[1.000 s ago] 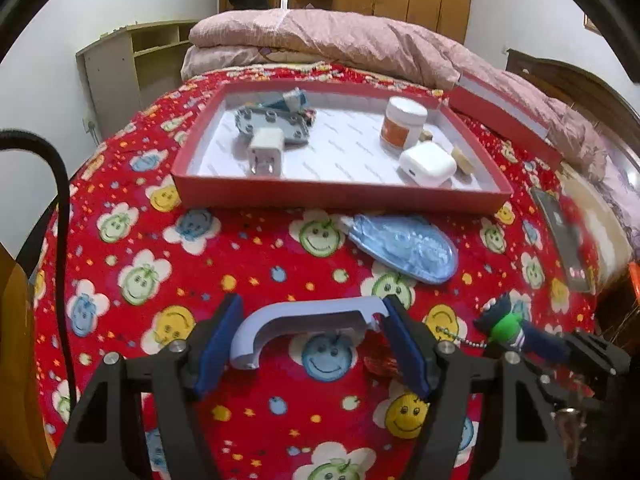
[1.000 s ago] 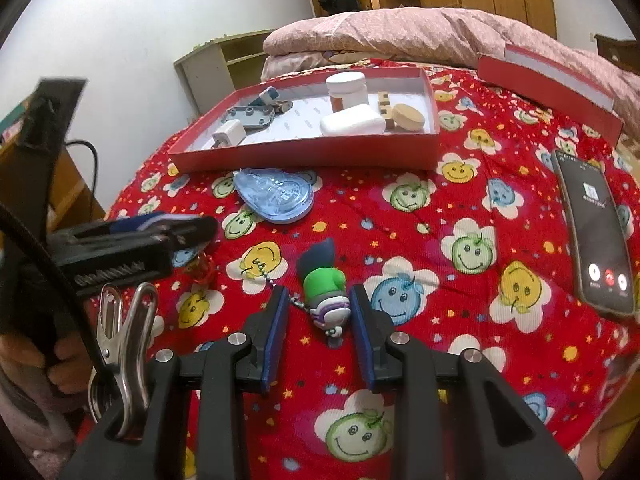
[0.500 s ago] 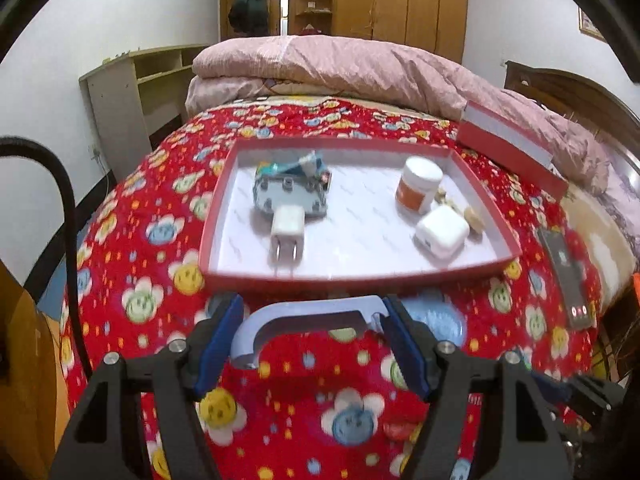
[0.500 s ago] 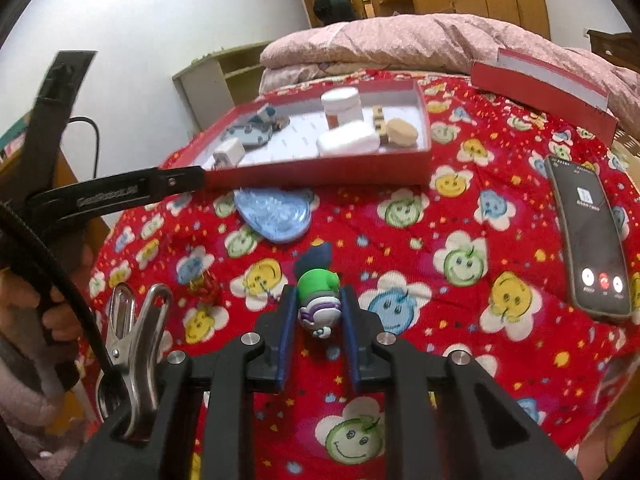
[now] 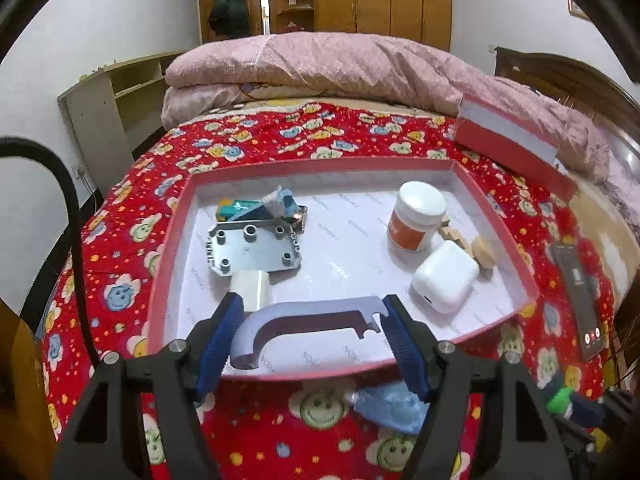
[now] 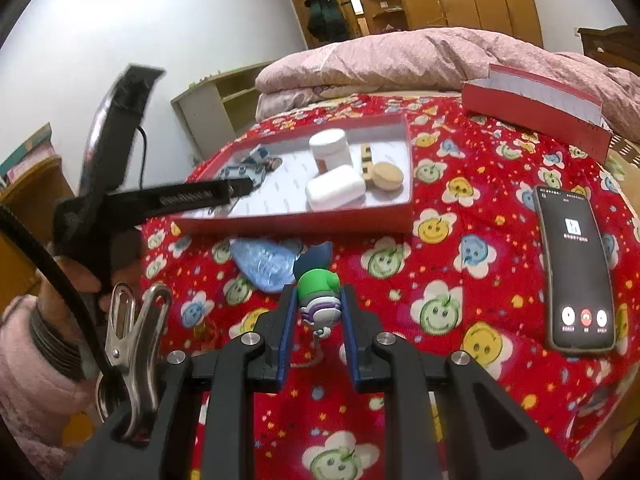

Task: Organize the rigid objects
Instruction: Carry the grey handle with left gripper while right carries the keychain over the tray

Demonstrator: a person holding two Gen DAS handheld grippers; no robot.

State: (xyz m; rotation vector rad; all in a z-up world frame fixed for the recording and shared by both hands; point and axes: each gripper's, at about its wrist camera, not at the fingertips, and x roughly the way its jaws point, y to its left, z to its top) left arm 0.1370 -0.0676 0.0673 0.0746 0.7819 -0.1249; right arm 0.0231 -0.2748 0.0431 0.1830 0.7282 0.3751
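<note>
Figurine keychain, clamped in the right tool, filled only that view; the left tool gripped a grey handle over the red tray.

No wording can be read for certain. The black smartphone shows a call screen with blurred characters, and the white paper lining of the red tray carries faint repeated print, illegible.

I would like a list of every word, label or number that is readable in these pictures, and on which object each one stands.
None can be read for certain.
Phone screen: small white characters and three round buttons, too small to read.
Side of the left claw: embossed lettering, blurred.
White lining of the red tray: faint repeated print, illegible.
White jar: orange label, no text legible.
</note>
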